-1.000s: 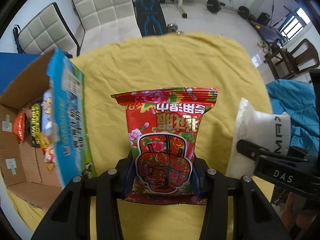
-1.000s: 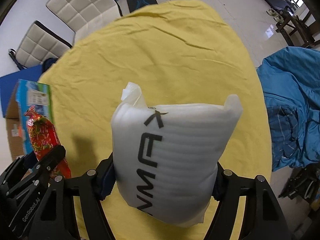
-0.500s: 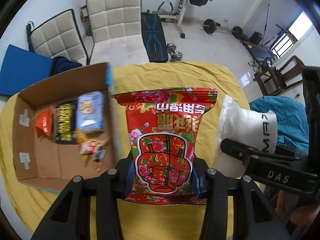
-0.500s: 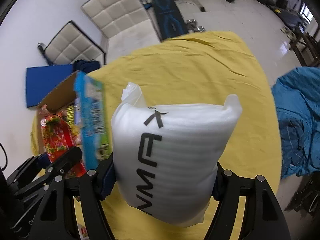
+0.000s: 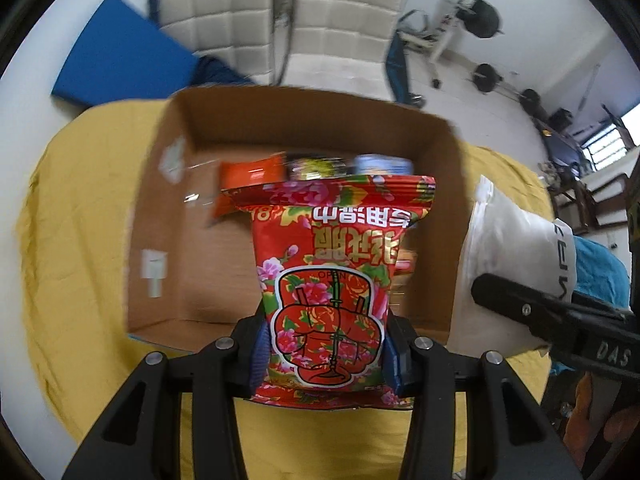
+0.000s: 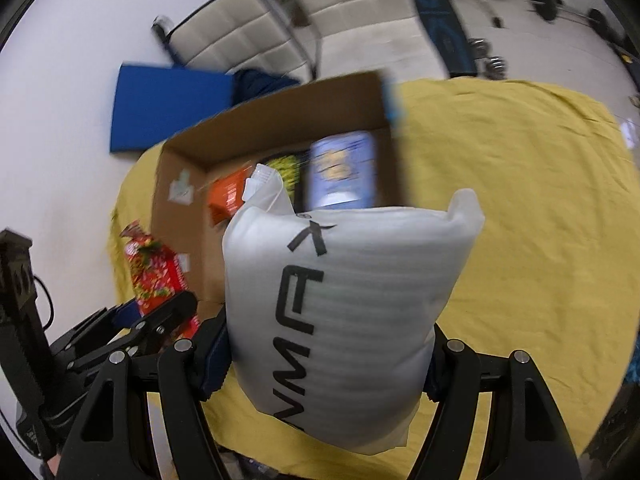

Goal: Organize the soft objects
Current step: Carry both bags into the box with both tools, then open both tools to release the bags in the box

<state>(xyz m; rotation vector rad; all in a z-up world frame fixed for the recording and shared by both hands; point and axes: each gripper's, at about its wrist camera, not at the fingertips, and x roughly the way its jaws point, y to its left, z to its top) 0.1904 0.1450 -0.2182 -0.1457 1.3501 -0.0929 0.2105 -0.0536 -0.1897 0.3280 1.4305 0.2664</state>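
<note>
My left gripper (image 5: 324, 350) is shut on a red flowered snack bag (image 5: 328, 272), which hangs over the open cardboard box (image 5: 168, 216). In the right wrist view my right gripper (image 6: 326, 356) is shut on a white foam pouch (image 6: 344, 312) with black letters, held just right of the box (image 6: 276, 120). That pouch (image 5: 516, 248) and the right gripper's finger (image 5: 540, 312) show at the right of the left view. The red bag (image 6: 154, 272) and left gripper (image 6: 160, 320) show at the lower left of the right view. An orange packet (image 5: 250, 172), a dark packet and a blue packet (image 6: 344, 168) lie in the box.
The box stands on a table under a yellow cloth (image 5: 88, 208). Behind it are two white padded chairs (image 5: 348, 20), a blue mat (image 5: 120, 60) and gym weights (image 5: 488, 76) on the floor. Blue fabric (image 5: 600, 272) lies off the table's right edge.
Both grippers have swung left with their loads, from the bare yellow cloth to the box. The box now sits straight ahead in the left view; grips are unchanged.
</note>
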